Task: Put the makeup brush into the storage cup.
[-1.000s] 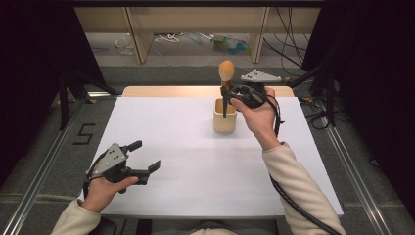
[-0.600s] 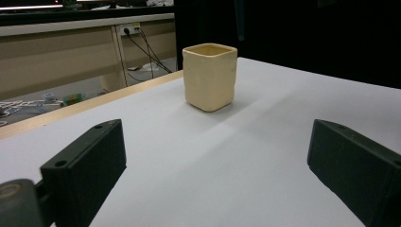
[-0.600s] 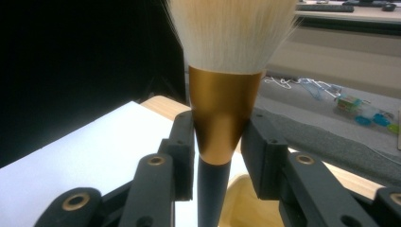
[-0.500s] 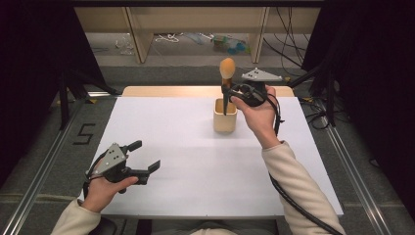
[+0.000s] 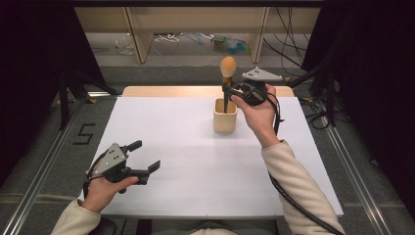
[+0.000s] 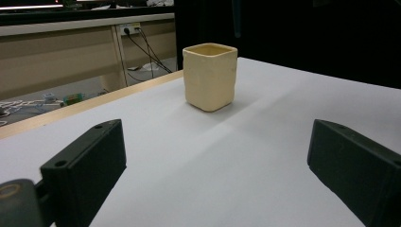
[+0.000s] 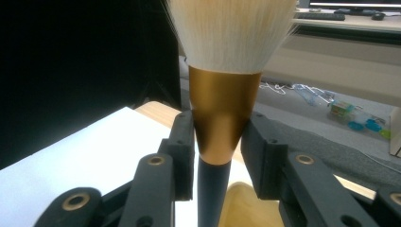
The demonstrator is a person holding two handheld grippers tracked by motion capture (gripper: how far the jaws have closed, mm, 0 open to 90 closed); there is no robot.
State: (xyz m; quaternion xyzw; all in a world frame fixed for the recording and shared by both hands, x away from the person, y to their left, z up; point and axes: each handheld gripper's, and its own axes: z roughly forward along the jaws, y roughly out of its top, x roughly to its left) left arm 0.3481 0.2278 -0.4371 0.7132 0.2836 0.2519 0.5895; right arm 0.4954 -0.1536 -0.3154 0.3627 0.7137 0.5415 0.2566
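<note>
While the L gripper [image 5: 147,156] sits wide open w/ nothing, the R gripper [image 5: 226,89] clamps the brush [image 7: 222,109].

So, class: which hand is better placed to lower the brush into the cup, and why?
Right. The right gripper is shut on the brush directly above the cup; the left gripper sits open, far off near the table's front edge.
</note>
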